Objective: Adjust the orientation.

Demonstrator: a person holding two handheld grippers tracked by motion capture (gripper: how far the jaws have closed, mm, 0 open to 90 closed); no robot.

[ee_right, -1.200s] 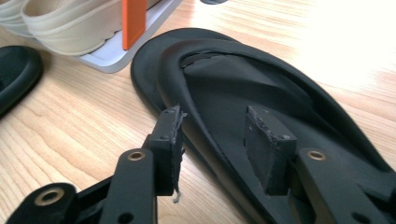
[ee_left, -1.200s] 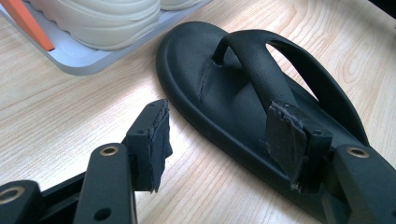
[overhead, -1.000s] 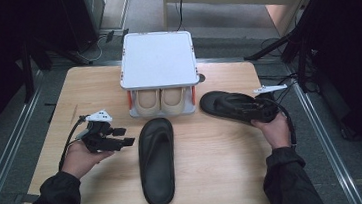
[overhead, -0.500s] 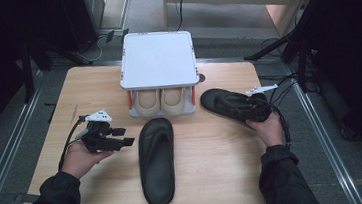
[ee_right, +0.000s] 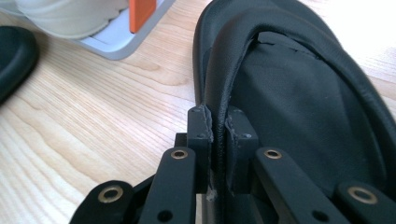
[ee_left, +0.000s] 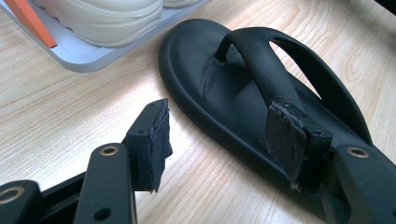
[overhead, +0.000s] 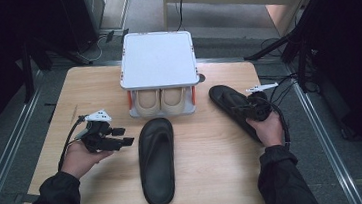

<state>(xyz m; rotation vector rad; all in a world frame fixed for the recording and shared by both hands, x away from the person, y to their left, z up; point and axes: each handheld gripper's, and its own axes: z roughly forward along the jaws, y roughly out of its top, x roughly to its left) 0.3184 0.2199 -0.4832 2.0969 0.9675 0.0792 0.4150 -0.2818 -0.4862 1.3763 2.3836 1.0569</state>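
Our right gripper point(ee_right: 215, 128) has just been closing, its jaws now clenched on the right sandal's strap point(ee_right: 224, 79); our left gripper point(ee_left: 219, 135) gapes released beside the middle sandal point(ee_left: 224, 84) on the bench point(overhead: 215, 169).

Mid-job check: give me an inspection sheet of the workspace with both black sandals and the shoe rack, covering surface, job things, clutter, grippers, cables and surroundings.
Surface: wooden table, light grain, no spills seen.
Job's things: right sandal lies at the table's right side; its strap sits between the right gripper's pads. Middle sandal lies flat, toe toward the shoe rack, which holds a pair of cream shoes under its white top.
Clutter: nothing seen.
Grippers: right gripper has just been closing and is pinched on the strap. Left gripper is open; one pad is over the middle sandal, gripping nothing.
Cables: a cable trails from the left gripper; black loops by the right hand.
Surroundings: grey floor, dark stands.
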